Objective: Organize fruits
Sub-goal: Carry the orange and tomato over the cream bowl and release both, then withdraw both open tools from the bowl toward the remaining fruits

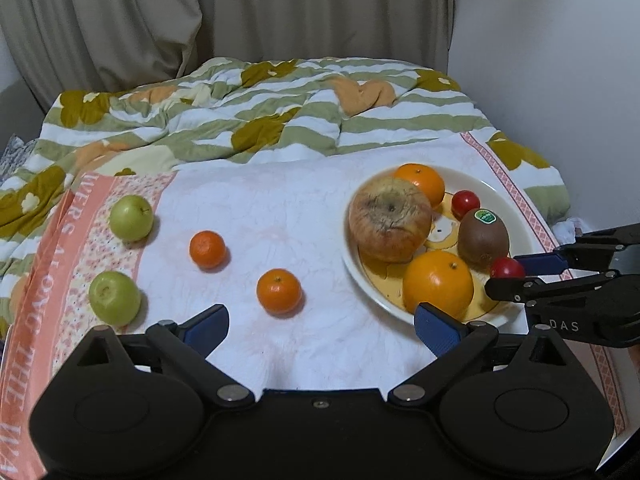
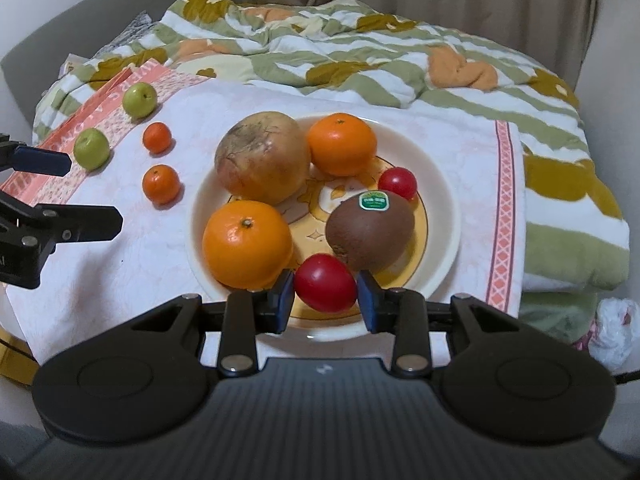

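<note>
Probably a home bedroom: a rumpled flowered quilt [image 1: 248, 120] lies on a bed before drawn curtains [image 1: 280, 12].

Left wrist view. The left gripper [image 1: 322, 330] stands wide apart over a white cloth [image 1: 256, 216] spread on a flowered quilt [image 1: 240, 108]. On the cloth lie two green apples [image 1: 131, 217] and two small tangerines [image 1: 207, 249]. At right, a cream plate [image 1: 516, 216] holds a bruised apple [image 1: 390, 219], two oranges [image 1: 438, 283], a kiwi [image 1: 483, 239] and a cherry tomato [image 1: 465, 202]. The right gripper [image 1: 508, 276] reaches in from the right edge, a second red tomato [image 1: 506, 268] between its fingers.
</note>
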`<state>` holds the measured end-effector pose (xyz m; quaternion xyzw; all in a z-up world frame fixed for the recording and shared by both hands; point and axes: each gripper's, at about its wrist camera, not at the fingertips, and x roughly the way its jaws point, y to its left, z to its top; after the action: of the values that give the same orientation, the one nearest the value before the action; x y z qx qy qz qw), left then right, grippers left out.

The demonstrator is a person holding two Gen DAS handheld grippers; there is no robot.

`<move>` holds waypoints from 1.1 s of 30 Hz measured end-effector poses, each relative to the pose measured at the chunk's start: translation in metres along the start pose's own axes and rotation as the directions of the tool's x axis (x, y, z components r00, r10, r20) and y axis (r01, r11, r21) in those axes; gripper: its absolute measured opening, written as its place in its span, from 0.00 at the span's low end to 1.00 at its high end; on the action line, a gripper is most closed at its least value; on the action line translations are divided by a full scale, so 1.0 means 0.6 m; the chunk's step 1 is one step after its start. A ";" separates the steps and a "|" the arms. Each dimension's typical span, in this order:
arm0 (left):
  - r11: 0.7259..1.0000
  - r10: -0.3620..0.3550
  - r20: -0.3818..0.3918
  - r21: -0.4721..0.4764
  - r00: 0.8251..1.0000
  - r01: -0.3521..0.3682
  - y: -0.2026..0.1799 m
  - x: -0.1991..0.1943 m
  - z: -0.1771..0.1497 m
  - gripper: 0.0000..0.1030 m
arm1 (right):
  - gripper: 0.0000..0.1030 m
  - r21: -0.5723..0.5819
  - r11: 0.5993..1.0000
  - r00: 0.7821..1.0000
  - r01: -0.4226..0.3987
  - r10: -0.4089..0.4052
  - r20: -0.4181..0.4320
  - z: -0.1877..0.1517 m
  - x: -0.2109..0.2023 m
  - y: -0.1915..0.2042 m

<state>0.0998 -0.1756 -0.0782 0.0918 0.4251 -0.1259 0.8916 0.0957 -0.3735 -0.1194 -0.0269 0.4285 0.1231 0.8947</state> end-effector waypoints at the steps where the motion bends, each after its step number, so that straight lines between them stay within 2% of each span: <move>1: 1.000 0.004 0.002 -0.001 1.000 -0.004 0.000 -0.002 -0.002 0.98 | 0.59 -0.011 1.000 1.000 0.002 -0.001 0.009 -0.001 -0.002 0.003; 2: 1.000 0.009 0.005 -0.003 1.000 -0.009 0.001 -0.005 -0.004 0.98 | 0.63 -0.022 1.000 1.000 0.006 -0.005 0.015 -0.001 -0.003 0.006; 4: 1.000 0.016 0.009 -0.007 1.000 -0.016 0.001 -0.009 -0.005 0.98 | 0.87 -0.038 0.999 1.000 0.019 -0.018 0.025 -0.003 -0.007 0.011; 6: 1.000 0.016 0.012 -0.011 1.000 -0.016 0.001 -0.013 -0.006 0.98 | 0.99 -0.052 0.998 0.998 0.041 -0.039 0.049 -0.006 -0.014 0.016; 23: 0.996 0.066 0.086 -0.063 0.994 -0.061 0.003 -0.088 -0.032 0.98 | 1.00 -0.023 0.998 0.990 0.064 -0.061 0.127 -0.003 -0.089 0.020; 33: 0.977 0.182 0.121 -0.135 0.976 -0.165 0.052 -0.158 -0.064 0.98 | 1.00 -0.068 0.997 0.985 0.031 -0.019 0.174 0.029 -0.144 0.059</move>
<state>0.0236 -0.1216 -0.0261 0.0642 0.3623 -0.0265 0.9295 0.0483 -0.3539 -0.0397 -0.0532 0.3442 0.1287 0.9285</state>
